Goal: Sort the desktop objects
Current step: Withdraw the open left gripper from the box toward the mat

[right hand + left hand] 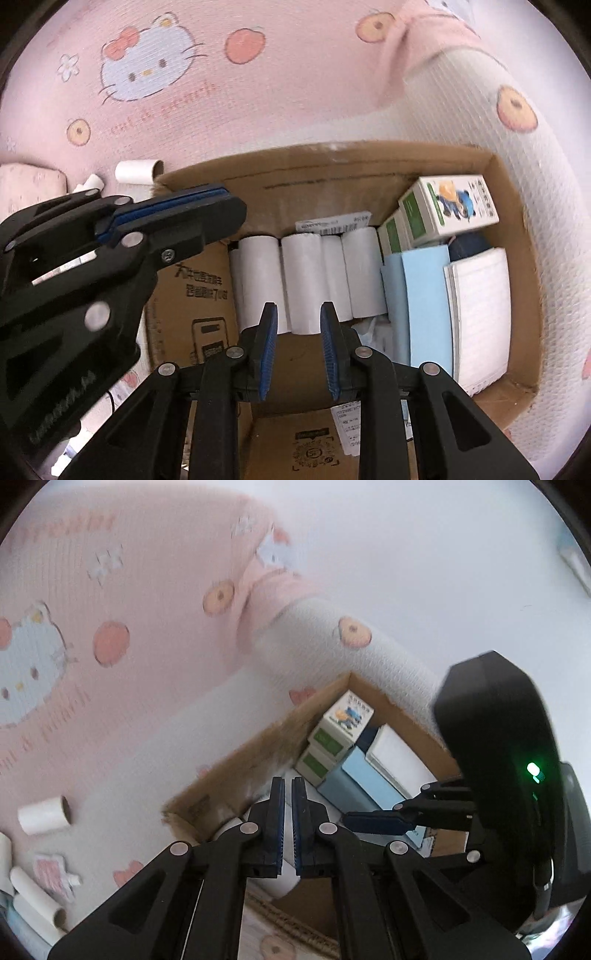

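Note:
A brown cardboard box (332, 155) sits on a pink and white cartoon cloth. Inside lie several white paper rolls (303, 280) side by side, green-and-white cartons (450, 210), a light blue booklet (424, 306) and a white notebook (480, 314). My right gripper (298, 325) is open and empty, just above the near ends of the rolls. My left gripper (288, 801) is shut with nothing between its fingers, above the box's left part; it also shows in the right wrist view (207, 199). The box (236, 771) and cartons (340, 731) show in the left wrist view too.
Outside the box, a loose white roll (44, 814) lies on the cloth, with more rolls (33, 904) and a small pink item (51, 875) at the lower left. One roll (136, 171) lies beyond the box's left corner. The right gripper's black body (498, 775) hangs over the box.

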